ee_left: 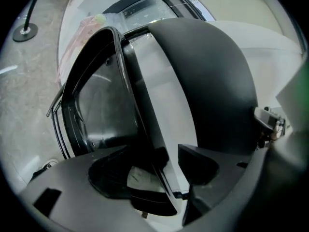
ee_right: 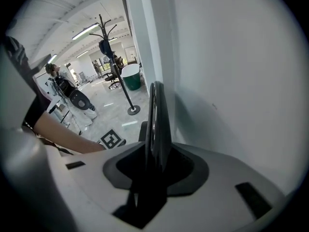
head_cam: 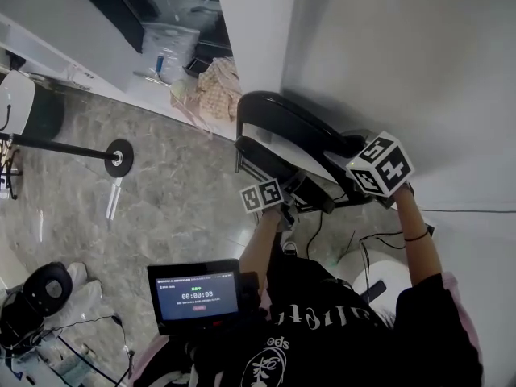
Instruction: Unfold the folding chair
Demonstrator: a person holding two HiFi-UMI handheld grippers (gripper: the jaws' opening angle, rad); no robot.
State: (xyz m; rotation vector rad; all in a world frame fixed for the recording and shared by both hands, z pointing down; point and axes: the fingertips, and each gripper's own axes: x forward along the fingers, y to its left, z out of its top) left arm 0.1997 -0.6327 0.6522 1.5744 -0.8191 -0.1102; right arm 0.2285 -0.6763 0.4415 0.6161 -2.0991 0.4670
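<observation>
A black folding chair (head_cam: 298, 131) stands folded, leaning against a white wall (head_cam: 387, 55). My left gripper (head_cam: 300, 193) is at the chair's lower front edge. In the left gripper view the jaws (ee_left: 157, 170) stand open around a thin edge of the seat (ee_left: 96, 105), with light showing on both sides; the rounded backrest (ee_left: 212, 81) rises to the right. My right gripper (head_cam: 352, 153) is on the chair's upper right edge. In the right gripper view its jaws (ee_right: 154, 170) are closed on the chair's thin edge (ee_right: 158, 115), which fills the gap.
A post with a round base (head_cam: 118, 157) stands on the grey marble floor to the left. A heap of cloth (head_cam: 216, 87) lies behind the chair. A small screen (head_cam: 196, 294) hangs at the person's chest. A coat stand (ee_right: 113, 57) and a person (ee_right: 67, 93) are farther off.
</observation>
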